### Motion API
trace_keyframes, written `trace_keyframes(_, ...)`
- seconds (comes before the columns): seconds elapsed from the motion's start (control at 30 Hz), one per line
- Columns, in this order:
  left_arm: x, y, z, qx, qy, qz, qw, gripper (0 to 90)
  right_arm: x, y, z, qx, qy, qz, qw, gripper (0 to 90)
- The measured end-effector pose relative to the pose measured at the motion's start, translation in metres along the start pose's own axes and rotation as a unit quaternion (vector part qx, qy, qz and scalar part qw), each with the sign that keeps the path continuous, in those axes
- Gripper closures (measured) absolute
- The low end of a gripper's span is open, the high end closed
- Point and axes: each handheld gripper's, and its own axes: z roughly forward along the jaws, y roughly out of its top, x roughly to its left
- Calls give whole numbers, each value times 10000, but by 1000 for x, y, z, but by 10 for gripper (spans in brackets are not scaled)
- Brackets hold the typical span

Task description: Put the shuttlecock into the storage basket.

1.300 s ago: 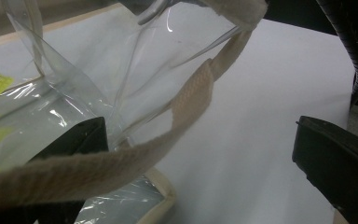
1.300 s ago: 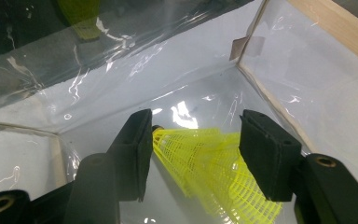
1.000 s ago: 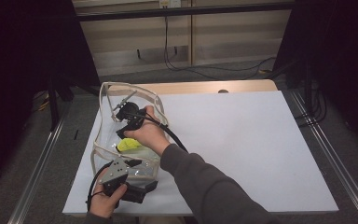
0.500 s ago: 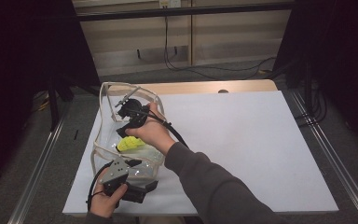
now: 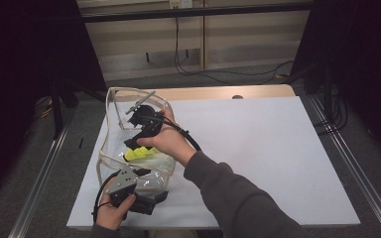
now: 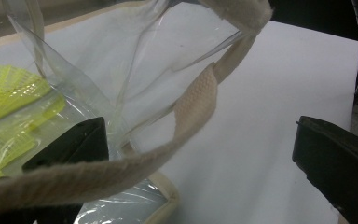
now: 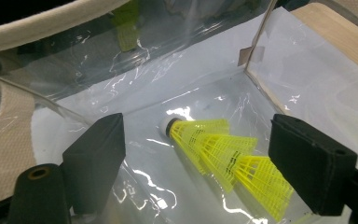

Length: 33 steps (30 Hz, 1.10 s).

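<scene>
the right gripper [image 5: 141, 119] reaches down into the mouth of a clear plastic bag [image 5: 110, 148] with cream cloth trim, which sits on the left part of the white table [image 5: 278, 148]. in the right gripper view its fingers [image 7: 98, 154] are spread wide, with nothing between them but air, and a stack of yellow shuttlecocks [image 7: 226, 158] lies on the bag's bottom just ahead, white cork end pointing away toward the bag's far side. from above the same shuttlecocks [image 5: 140, 153] show as a yellow patch inside the bag, under the person's right hand.

the left gripper [image 5: 129, 191] is at the near end of the bag; in the left gripper view its fingers [image 6: 74, 144] stand apart, with the cream strap [image 6: 193, 107] and a fold of clear plastic crossing the gap. whether they grip the bag or merely prop it open is not certain; they look spread.

the step in hand seems to be either reaching for the shuttlecocks or having just let them go inside. if it is picking, the next move calls for lowering the right fingers around the yellow skirts and closing gently, since the mesh would crush easily, while the left keeps the bag mouth open
</scene>
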Motion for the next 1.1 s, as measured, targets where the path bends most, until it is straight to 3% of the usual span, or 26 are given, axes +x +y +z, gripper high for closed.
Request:
trace_keyframes(0.3,0,0,0,25,47,-4,10000,36,0,-7,-16,-94,149,28,9998,137)
trace_keyframes(1.1,-3,0,-2,75,56,4,10000,37,0,-24,-52,-138,479,-197,9986,99)
